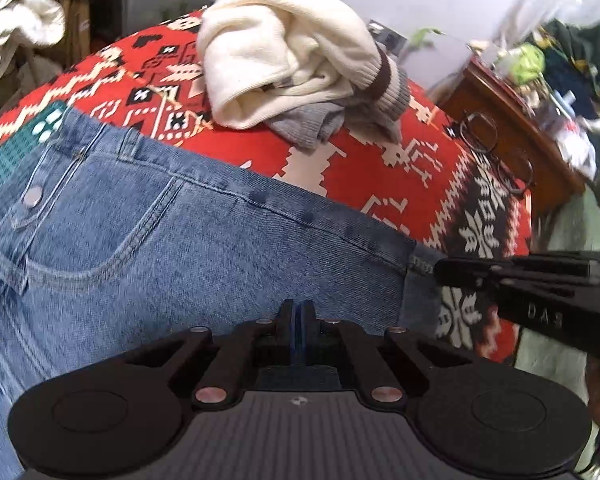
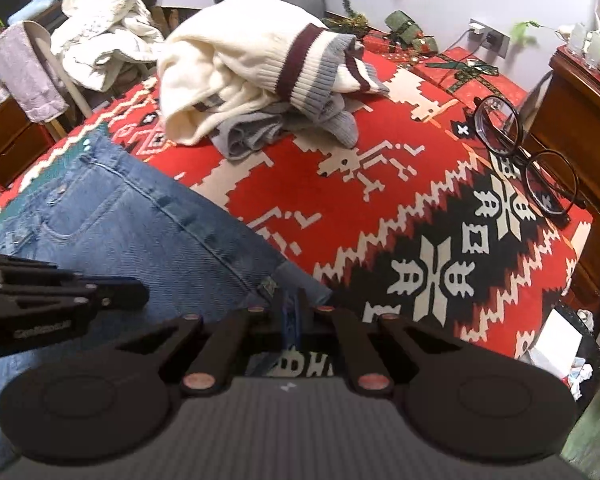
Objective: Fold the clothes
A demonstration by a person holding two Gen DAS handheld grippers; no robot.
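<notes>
Left wrist view first: the left gripper [image 1: 298, 310] has its jaws pressed together on the denim of the blue jeans [image 1: 160, 240], which lie spread across the red patterned blanket [image 1: 380, 148], pocket and rivet button showing at the left; the right gripper [image 1: 440, 268] comes in from the right edge, its tip touching the jeans' hem corner, and beyond them a cream sweater [image 1: 284, 48] sits bundled on grey knitwear, with round black glasses [image 1: 496, 152] near the wooden cabinet [image 1: 512, 120]. Over to the right wrist view: the right gripper [image 2: 292, 312] is closed on the jeans [image 2: 140, 232] at their hem edge, the left gripper [image 2: 136, 294] reaches in from the left over the denim, the sweater [image 2: 236, 64] lies heaped further up the blanket [image 2: 380, 208], and the glasses [image 2: 524, 160] rest at the blanket's right edge
</notes>
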